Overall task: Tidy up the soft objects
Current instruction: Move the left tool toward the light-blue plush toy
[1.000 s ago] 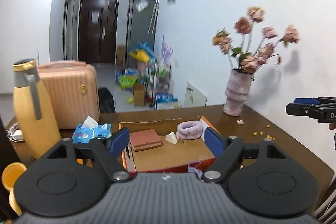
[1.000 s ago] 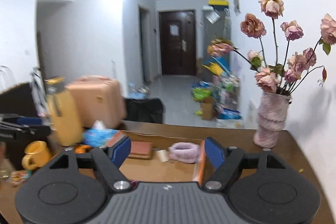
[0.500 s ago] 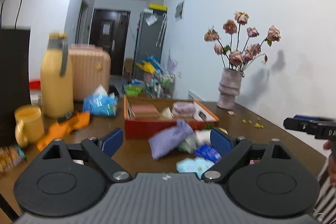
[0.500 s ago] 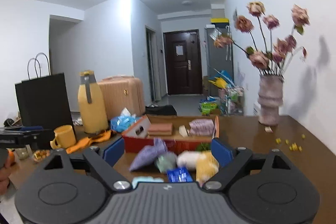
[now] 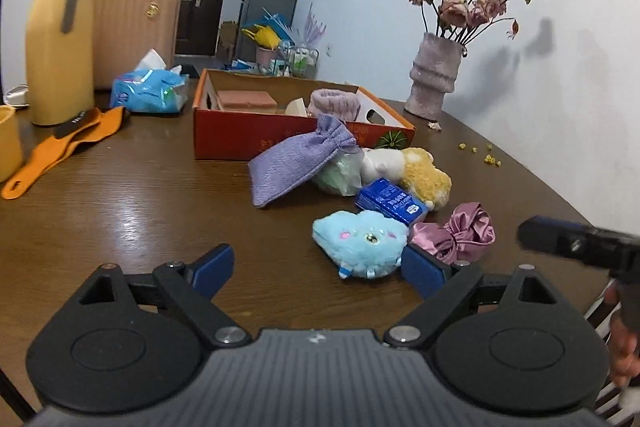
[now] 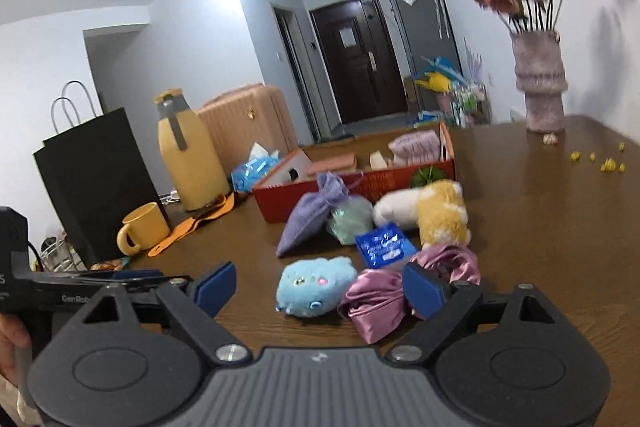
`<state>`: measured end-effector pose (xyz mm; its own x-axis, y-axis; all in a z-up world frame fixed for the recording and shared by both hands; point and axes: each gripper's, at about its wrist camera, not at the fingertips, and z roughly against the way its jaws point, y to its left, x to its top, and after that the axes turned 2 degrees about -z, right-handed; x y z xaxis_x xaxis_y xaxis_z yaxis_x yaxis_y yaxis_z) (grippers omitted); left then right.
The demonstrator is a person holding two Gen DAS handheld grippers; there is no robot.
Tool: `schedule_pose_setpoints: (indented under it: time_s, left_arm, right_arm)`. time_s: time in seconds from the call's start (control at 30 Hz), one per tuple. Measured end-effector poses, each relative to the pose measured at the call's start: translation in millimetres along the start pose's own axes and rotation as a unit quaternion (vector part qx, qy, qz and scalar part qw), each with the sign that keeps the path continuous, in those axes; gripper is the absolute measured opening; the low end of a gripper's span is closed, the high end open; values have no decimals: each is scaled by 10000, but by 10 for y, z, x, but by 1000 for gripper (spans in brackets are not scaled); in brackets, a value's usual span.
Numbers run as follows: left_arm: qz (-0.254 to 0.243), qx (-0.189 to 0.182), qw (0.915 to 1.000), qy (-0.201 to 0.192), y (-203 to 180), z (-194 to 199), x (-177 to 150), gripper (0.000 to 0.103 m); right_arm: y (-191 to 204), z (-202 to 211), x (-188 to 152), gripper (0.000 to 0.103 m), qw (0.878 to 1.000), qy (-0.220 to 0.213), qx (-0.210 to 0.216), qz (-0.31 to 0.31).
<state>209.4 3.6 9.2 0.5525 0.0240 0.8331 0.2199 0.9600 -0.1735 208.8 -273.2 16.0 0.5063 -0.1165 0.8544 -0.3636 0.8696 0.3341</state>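
**Both grippers spread, lining up on the front of the soft pile**

Left gripper (image 5: 320, 269) jaws wide apart, nothing between the pads. Fluffy light-blue plush toy (image 5: 360, 243) sits just ahead, slightly right of its centre line, near the right finger. Right gripper (image 6: 320, 287) also spread and empty; shiny pink satin scrunchie (image 6: 376, 301) lies just ahead, against its right finger.

Further ahead of both: blue foil packet (image 5: 390, 201), yellow-and-white plush (image 5: 420, 173), lilac drawstring fabric pouch (image 5: 296, 165), pale green bundle (image 5: 340, 177), all touching or overlapping. Beyond them the open orange cardboard box (image 5: 256, 139), likely the drop spot, already holds a mauve fuzzy band (image 5: 334, 101).

Judgement: pick step. Do it well by centring one item between the fingers, coming low to the brown wooden table (image 5: 120, 195), and closing on the bulk, not the fluff. Take the nearest first so the pile stays undisturbed. Keep the two grippers apart.
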Motion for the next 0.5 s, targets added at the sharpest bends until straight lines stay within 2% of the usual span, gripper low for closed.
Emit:
schedule_pose_setpoints:
  time_s: [0.2,0.27,0.37,0.43,0.5]
  left_arm:
    - [180,-214,9993,244,35,-404,85,69]
    - [321,-416,9979,372,57,-546,93,65]
    - [312,-559,9966,516,50,-738,97,63]
    - [300,-637,9958,587,53,-846,97,58]
    - [415,-784,9936,694,95,-945,96,59]
  right_arm:
    - [-68,-473,21,63,9991,281,163,-255]
    - [-71,-637,29,60,9988,375,142,-266]
    - [-97,-892,67,52,9981,504,71,-334]
    - [-110,-1041,105,46,9979,552,43,-334]
    - [-127,-1174,146,45,9975,636,-18,-303]
